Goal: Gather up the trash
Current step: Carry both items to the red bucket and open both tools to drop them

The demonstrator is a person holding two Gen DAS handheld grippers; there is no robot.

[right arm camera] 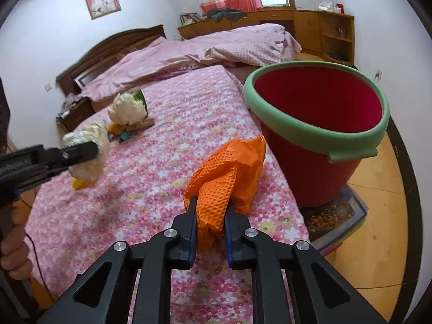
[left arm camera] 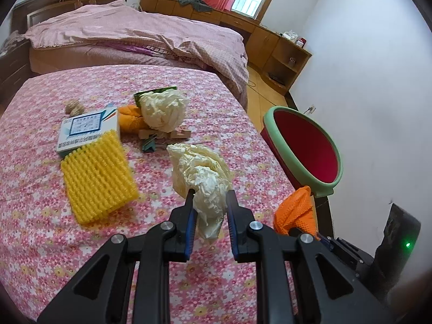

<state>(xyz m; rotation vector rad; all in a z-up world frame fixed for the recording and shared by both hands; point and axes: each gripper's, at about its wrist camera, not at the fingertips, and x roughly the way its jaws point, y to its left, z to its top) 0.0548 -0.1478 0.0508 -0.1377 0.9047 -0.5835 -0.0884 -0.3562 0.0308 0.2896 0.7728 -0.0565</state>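
The trash lies scattered on a bed with a pink flowered sheet (left arm camera: pixel 54 216). The red bucket (right arm camera: pixel 310 178) with a green rim stands on the floor just off the bed's right edge; as much of its red inside as shows holds nothing, though its bottom is hidden from both views.

On the sheet, well in from the edges, are a yellow ridged foam pad (left arm camera: pixel 98 179) overlapping a white and blue box (left arm camera: pixel 86 128), a second crumpled cream paper ball (left arm camera: pixel 163 110) resting on some orange netting, wooden bits and a green wrapper, and two small balls of twine (left arm camera: pixel 74 108) beyond the box. The near part of the sheet is bare, and so is the strip along the right edge toward the bucket. Farther back a rumpled pink quilt (left arm camera: pixel 140 35) covers a second bed before a dark headboard.

The left tool (left arm camera: pixel 209 194) is clamped on a crumpled cream paper wad (left arm camera: pixel 205 178), its two black fingers pinching the lower part while the rest bulges up and forward. The right tool (right arm camera: pixel 209 201) is pressed together on an orange mesh net bag (right arm camera: pixel 224 178), near the bed's right edge and just beside the bucket.
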